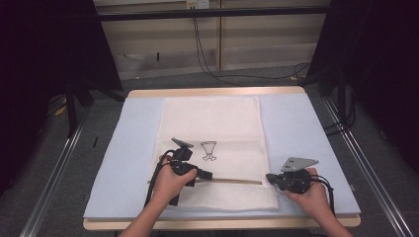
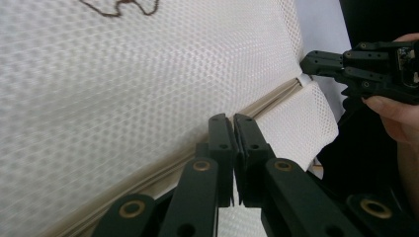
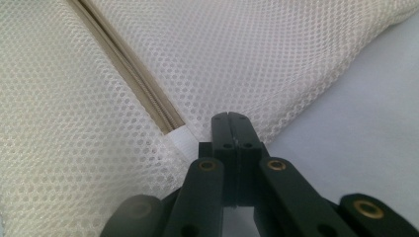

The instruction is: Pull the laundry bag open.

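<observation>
The mesh bag (image 1: pixel 212 148) lies flat on the blue mat (image 1: pixel 306 143), its zip (image 1: pixel 232 181) running left to right near the near edge. The left gripper (image 1: pixel 206 175) sits on the zip about midway along, jaws pressed together; whether they pinch the slider I cannot tell, since nothing shows between the tips in the left gripper view. The right gripper (image 1: pixel 271 178) is at the bag's right edge by the zip's end, jaws closed on the mesh beside the white end tab (image 3: pixel 179 138). The bag looks light, soft and limp, so it should bunch and slide on the mat unless one end is pinned. The zip tape is the stiffest part and the best hold; open mesh may snag on the tips. Farther off, a small dark emblem (image 1: pixel 209 150) marks the middle.
</observation>
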Tool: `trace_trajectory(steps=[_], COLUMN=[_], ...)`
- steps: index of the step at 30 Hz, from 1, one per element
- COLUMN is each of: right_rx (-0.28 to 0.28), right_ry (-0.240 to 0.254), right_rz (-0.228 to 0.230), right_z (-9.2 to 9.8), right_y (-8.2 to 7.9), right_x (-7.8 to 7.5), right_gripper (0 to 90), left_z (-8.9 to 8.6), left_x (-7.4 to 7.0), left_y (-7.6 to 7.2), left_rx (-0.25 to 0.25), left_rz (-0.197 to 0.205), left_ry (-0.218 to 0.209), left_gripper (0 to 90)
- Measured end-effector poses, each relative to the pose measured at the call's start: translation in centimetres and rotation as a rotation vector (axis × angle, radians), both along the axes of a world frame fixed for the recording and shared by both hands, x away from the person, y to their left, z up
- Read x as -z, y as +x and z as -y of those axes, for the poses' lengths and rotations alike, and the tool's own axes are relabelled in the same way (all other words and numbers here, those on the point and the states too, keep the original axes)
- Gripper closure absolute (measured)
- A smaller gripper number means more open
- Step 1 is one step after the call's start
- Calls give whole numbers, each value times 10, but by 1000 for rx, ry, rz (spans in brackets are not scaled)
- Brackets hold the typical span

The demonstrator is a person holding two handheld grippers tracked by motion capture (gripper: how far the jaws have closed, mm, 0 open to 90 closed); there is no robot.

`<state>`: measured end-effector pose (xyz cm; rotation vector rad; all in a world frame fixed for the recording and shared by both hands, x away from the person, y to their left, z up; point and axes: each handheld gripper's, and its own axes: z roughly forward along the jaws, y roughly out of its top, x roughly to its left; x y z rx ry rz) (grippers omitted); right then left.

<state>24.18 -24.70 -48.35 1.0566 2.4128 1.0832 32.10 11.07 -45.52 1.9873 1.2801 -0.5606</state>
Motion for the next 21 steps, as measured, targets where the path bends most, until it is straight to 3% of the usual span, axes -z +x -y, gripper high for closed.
trace_trajectory(steps=[7, 8, 11, 13, 21], right_rx=[3, 4, 3, 4, 5], right_ry=[2, 4, 6, 8, 6], right_rz=[-2, -3, -2, -2, -2], right_z=[0, 0, 0, 0, 0], right_y=[0, 0, 0, 0, 0], right_x=[0, 0, 0, 0, 0], right_gripper=[900, 900, 900, 900, 900], left_z=[-30, -35, -50, -60, -104], left_x=[0, 0, -1, -2, -1], left_y=[0, 0, 0, 0, -4], left_rx=[-33, -31, -47, -41, -111], left_rz=[-18, -6, -11, 3, -20], left_ry=[-3, 15, -2, 13, -15], left_gripper=[873, 874, 874, 874, 873])
